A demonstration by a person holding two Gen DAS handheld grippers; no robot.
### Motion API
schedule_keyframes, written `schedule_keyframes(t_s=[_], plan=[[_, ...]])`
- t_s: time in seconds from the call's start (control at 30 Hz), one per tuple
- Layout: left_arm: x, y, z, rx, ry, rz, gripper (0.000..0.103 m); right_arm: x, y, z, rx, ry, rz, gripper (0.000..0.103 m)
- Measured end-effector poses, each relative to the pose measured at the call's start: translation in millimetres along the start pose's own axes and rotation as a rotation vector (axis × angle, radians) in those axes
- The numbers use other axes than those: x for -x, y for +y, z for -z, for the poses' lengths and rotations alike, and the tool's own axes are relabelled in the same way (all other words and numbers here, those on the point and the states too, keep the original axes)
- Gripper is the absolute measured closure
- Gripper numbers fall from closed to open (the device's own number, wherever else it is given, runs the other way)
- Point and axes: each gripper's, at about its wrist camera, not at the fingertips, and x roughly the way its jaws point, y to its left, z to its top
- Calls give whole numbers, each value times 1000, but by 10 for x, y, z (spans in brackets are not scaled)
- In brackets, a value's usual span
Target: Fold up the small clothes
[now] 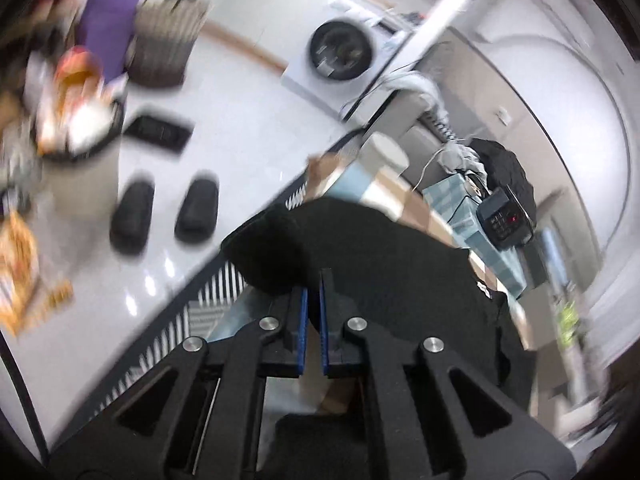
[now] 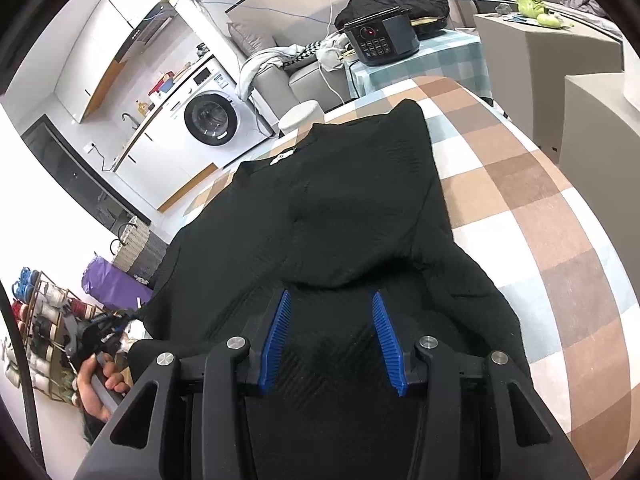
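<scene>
The black top (image 2: pixel 352 208) lay spread on the checked tablecloth (image 2: pixel 552 216), one side already turned in over the middle; my left gripper (image 1: pixel 314 280) had pinched shut on its edge near the table's rim; my right gripper (image 2: pixel 332 304) hung half open above the near hem, gripping nothing; I judged a side fold was under way, and the next move needed the pinched edge carried across.

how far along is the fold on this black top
Done: the black top lies spread on the checked cloth, one side already folded in over the middle. In hand: the left gripper is shut on a bunched edge of it, while the right gripper hovers open above the near hem. Left: the other side and the lengthwise fold, so it looks under halfway.
</scene>
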Motion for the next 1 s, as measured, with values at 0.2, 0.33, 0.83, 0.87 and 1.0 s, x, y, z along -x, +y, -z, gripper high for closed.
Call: schedule_keyframes(t_s=[0.2,0.33,0.83,0.87,1.0], plan=[[213,-1569,77,-425,-65,165,101,86,-60,11,-4,-10,-1,59],[30,-2278,512,-580,113,363,93,172,-120,7,-14,-25,9,59],[-520,-1534,635,-295,284,267,39,257,-311,44,-49,-20,23,57],[-541,-1353,709,-272,287,257,39,259,-304,50,-47,-20,19,56],[-862,-1222,704,-192,329,226,39,260,-312,62,-52,-15,17,56]])
